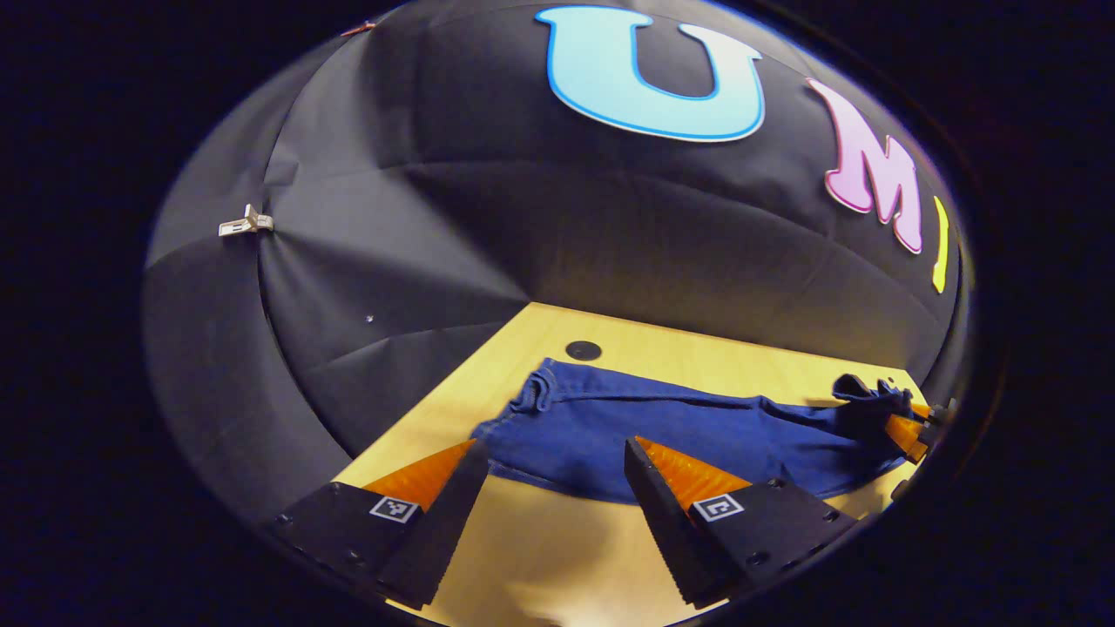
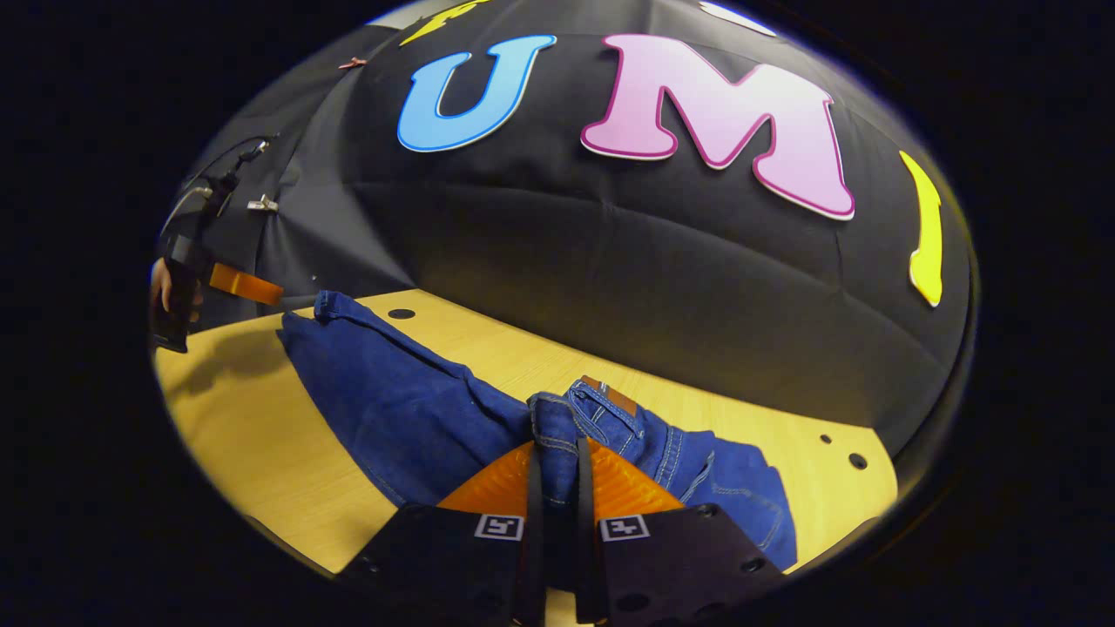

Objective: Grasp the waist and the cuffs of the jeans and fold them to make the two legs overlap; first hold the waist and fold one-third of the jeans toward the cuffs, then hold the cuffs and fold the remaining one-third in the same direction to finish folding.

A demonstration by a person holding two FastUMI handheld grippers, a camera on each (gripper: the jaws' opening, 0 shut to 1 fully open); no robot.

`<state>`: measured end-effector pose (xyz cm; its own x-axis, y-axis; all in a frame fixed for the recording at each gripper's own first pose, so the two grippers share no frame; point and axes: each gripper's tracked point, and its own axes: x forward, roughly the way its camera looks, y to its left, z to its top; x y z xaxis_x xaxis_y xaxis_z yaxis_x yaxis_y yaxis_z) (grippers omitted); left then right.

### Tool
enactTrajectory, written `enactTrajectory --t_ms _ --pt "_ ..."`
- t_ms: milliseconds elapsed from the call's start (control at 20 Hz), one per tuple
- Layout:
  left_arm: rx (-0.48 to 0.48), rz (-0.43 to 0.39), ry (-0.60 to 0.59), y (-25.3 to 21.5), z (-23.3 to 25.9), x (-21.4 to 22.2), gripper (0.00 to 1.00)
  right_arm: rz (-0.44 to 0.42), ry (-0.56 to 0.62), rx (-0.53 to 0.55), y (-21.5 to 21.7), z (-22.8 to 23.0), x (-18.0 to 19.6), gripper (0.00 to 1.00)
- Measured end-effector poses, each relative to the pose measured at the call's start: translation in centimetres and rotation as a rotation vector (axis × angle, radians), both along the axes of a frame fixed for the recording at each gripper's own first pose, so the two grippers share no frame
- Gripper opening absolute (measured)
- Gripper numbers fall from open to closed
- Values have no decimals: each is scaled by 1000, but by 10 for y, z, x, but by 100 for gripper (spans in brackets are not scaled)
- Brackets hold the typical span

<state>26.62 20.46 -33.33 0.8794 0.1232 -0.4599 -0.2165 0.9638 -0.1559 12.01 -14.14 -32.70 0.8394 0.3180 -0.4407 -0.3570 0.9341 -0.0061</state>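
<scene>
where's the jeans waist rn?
In the right gripper view the waist sits at bottom centre on the table, bunched and pinched by the right tool, with the legs trailing left toward the left tool.

A light wooden table [image 1: 557,557] is seen under warm light, its grain running along its length. Round dark holes [image 2: 857,461] are set into the tabletop near its far edge. Behind it, a black cloth wall [image 1: 488,235] is hung, creased into folds and pinned by small pale clips [image 1: 246,224] where the panels are joined
</scene>
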Motion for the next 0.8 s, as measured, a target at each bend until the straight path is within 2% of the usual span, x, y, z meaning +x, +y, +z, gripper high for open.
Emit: enactTrajectory --t_ms 50,150,200,250,300,450,650,750,800 --pt "-13 -4 23 8 -10 7 99 2 41 44 6 -1 -4 21" --pt "-22 16 85 20 -33 18 98 5 115 100 17 -15 -14 72" --pt "-16 36 108 24 -42 24 99 -9 125 84 15 -13 -16 97" --pt "-11 48 118 30 -50 29 99 -19 120 68 10 -12 -21 100" --pt "-12 72 145 34 -57 29 99 -37 114 67 4 -9 -22 98" --pt "-89 93 196 29 -75 29 99 -87 136 125 -7 -1 -31 98" --pt "-57 96 209 28 -81 32 99 -146 213 138 -34 -17 -47 98" --pt "2 57 254 23 -86 32 96 -175 253 144 -44 -28 -56 100" --pt "8 41 263 23 -84 33 96 -186 266 153 -48 -33 -58 96"
